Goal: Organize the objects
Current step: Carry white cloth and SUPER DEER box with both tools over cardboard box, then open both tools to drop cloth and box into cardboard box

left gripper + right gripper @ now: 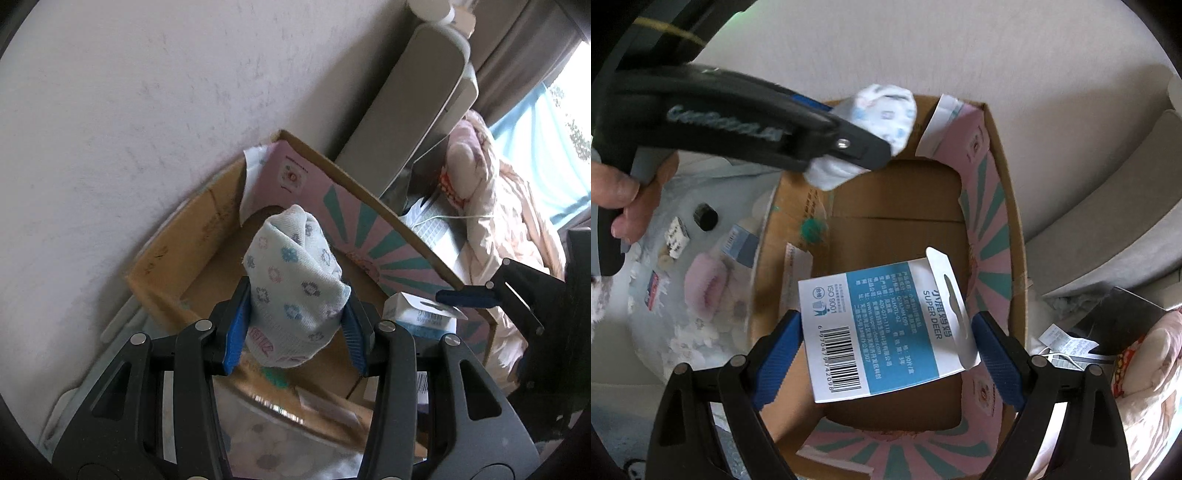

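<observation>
Hovering sock [291,280] above carton [177,251].

A grey cushion [402,110] leans on the wall [147,110] beside rumpled bedding [517,206].

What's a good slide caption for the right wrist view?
Right gripper holds a Super Deer box over the open cardboard box; left gripper brings a rolled sock.

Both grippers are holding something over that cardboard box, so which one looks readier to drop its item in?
Probably the right gripper: its blue-and-white packet hangs over the cardboard box's bare floor. The left gripper holds the socks nearer the far wall.
</observation>
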Demonstrator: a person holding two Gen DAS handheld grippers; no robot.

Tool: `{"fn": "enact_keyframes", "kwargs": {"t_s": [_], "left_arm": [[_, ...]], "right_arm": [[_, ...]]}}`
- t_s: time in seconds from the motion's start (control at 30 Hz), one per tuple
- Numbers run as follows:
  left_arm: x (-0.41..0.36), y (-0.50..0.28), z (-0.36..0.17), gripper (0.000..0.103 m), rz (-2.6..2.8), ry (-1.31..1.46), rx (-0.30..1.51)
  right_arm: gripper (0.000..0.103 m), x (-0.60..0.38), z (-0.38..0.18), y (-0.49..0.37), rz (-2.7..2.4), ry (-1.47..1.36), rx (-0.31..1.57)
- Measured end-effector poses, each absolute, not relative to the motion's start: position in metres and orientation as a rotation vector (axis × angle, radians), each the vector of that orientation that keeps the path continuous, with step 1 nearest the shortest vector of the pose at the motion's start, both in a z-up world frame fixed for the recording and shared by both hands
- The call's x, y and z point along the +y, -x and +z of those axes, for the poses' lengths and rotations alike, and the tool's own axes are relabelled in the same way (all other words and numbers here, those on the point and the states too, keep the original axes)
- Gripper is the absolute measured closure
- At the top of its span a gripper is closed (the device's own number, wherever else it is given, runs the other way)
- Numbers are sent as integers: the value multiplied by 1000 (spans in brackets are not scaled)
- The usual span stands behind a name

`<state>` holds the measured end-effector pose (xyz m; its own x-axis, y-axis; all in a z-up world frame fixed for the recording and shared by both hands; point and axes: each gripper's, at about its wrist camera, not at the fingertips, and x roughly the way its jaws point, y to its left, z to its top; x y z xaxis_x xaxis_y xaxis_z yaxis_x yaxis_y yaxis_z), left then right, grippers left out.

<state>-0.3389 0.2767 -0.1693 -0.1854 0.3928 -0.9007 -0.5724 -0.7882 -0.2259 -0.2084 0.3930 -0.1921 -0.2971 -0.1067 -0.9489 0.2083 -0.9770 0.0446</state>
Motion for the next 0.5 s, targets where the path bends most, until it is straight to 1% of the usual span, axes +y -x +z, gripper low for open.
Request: {"fn": "enact_keyframes", "kwargs": {"t_s": [0.17, 0.33, 0.5], "left_arm": [[291, 345, -190, 61, 1987, 1494, 257], [297, 351, -208, 61, 1958, 1531, 262], [303, 352, -219, 61, 1955, 1537, 307]], "right_arm": [[13, 395, -203, 211, -2373, -1715, 118], [13, 398, -212, 213, -2373, -1716, 109], [13, 400, -215, 214, -2377, -1704, 129]]}}
